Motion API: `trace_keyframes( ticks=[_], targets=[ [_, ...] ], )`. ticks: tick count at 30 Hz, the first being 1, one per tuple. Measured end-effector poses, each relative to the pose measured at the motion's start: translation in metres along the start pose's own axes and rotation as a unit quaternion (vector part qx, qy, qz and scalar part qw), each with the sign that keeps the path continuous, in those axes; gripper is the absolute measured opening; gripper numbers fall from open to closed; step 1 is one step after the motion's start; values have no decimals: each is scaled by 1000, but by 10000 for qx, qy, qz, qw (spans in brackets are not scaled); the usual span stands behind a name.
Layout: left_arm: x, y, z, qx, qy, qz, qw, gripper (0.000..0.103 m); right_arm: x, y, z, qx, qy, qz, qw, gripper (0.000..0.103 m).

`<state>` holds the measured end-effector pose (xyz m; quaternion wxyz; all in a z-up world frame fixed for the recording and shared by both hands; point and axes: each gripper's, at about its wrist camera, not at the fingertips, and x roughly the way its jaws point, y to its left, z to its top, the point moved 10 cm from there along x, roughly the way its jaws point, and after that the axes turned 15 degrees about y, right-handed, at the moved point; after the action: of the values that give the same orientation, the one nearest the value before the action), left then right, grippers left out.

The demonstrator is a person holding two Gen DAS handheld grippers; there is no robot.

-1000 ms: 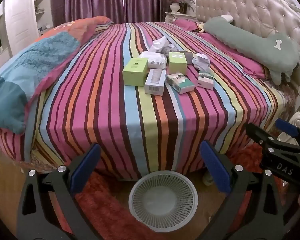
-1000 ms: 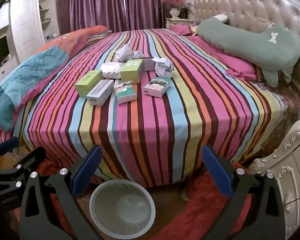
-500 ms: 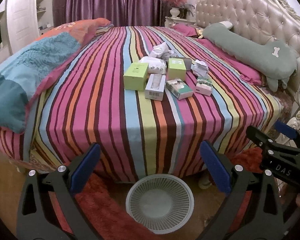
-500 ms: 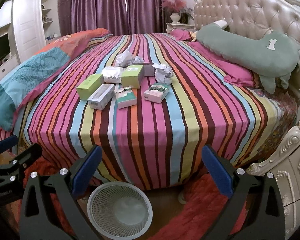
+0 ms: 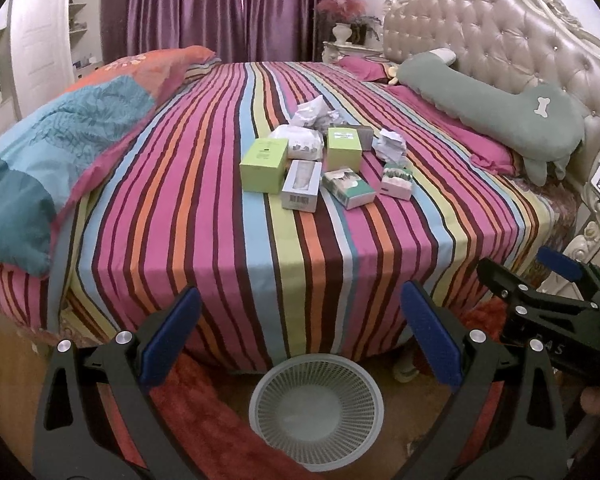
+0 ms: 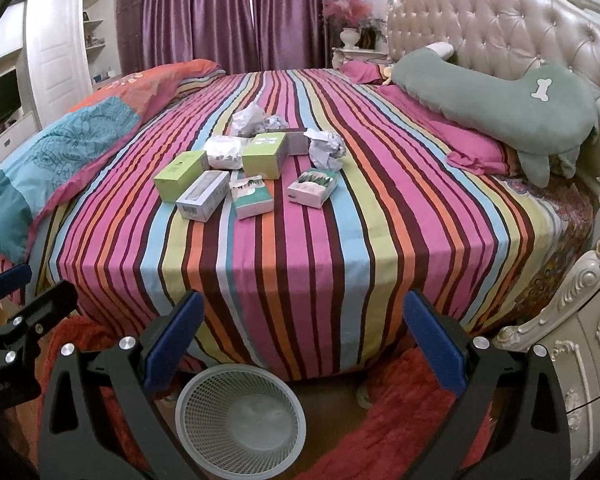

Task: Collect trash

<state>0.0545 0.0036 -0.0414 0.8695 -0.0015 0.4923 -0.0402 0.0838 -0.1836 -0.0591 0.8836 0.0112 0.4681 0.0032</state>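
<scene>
A pile of trash lies mid-bed on the striped cover: a green box (image 5: 265,164) (image 6: 180,175), a white barcode box (image 5: 302,185) (image 6: 203,195), a second green box (image 5: 343,148) (image 6: 266,155), two small open cartons (image 5: 350,189) (image 6: 312,187), and crumpled paper (image 5: 390,147) (image 6: 326,149). A white mesh basket (image 5: 316,402) (image 6: 240,416) stands empty on the floor at the bed's foot. My left gripper (image 5: 300,344) is open above the basket, holding nothing. My right gripper (image 6: 302,346) is open too, just right of the basket.
A teal and orange quilt (image 5: 60,128) is bunched on the bed's left side. A long green pillow (image 6: 500,96) lies by the tufted headboard (image 5: 500,40). A carved bedside cabinet (image 6: 580,320) stands at the right. A red rug (image 5: 204,420) covers the floor.
Both grippers have drawn back and risen a little, so the bed looks slightly farther and the basket sits lower in view. Nothing on the bed has moved.
</scene>
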Motion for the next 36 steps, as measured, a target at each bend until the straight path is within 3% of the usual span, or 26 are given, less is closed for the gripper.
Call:
trace_keyframes(
  ticks=[26, 36],
  targets=[
    [-9, -3, 3, -29, -119, -100, 9999, 97, -9, 1, 1, -39, -101, -34, 9999, 95],
    [4, -3, -3, 85, 86, 2, 9999, 97, -6, 0, -1, -70, -69, -36, 9999, 95]
  ],
)
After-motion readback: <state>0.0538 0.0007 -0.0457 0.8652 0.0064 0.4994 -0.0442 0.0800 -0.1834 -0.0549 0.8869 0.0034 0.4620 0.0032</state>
